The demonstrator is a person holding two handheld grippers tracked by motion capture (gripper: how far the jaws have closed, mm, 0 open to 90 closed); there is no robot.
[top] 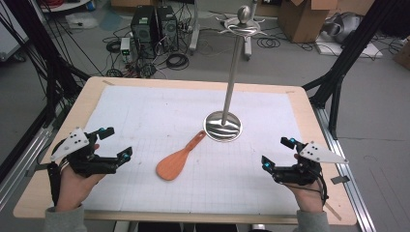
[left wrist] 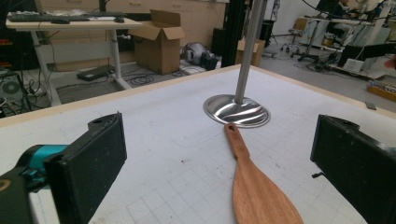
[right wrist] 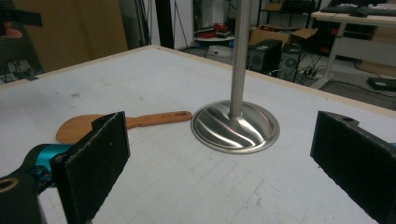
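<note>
Both grippers, left (top: 116, 143) and right (top: 277, 152), have jaws wide open; the flat spatula (top: 177, 160) at centre could skid into the stand (top: 223, 126).

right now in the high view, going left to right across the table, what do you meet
left tool → wooden spatula → metal stand → right tool
</note>
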